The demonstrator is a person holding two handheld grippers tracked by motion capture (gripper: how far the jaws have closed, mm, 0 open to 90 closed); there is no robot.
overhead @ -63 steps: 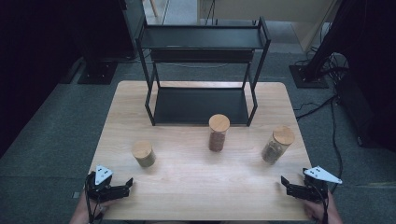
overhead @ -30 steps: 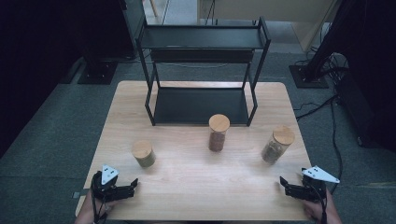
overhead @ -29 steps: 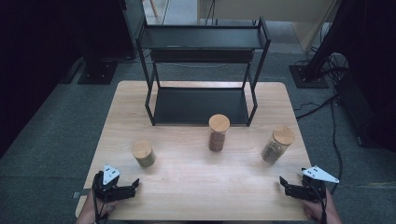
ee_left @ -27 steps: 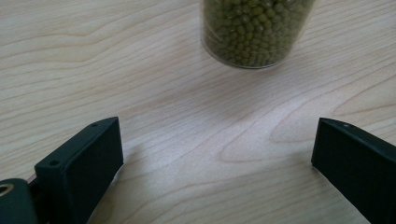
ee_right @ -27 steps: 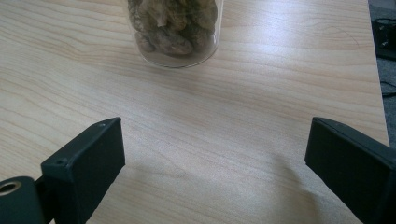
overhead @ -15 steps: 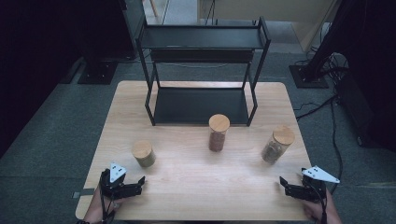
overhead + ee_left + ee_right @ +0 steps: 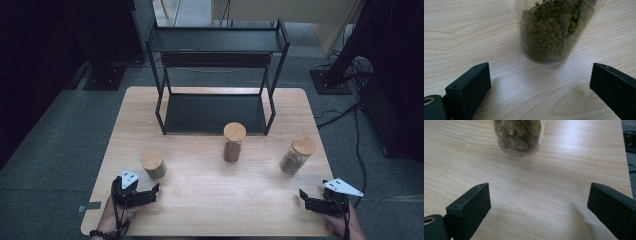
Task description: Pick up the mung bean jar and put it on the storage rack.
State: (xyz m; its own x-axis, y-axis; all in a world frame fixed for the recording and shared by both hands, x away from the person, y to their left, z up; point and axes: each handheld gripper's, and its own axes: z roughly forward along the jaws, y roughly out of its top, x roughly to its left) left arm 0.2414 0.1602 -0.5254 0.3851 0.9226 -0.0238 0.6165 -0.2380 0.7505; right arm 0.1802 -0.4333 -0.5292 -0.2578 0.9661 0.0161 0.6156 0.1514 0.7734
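Jar of green beans (image 7: 549, 30): clear rigid wall, probably glass, weighty, slick; grip mid-body, below the wooden lid (image 7: 152, 160). Left tool (image 7: 149, 194) wide, just narrowing slightly, nothing between; right tool (image 7: 311, 204) wide, empty.

Wooden table (image 7: 210, 200): black rack (image 7: 215, 107) at back, three cork-lidded jars (image 7: 234, 142) in front.

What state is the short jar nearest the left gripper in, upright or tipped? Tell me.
Upright. The short jar stands on its base on the table with its wooden lid on top, and the left gripper view shows green beans filling it.
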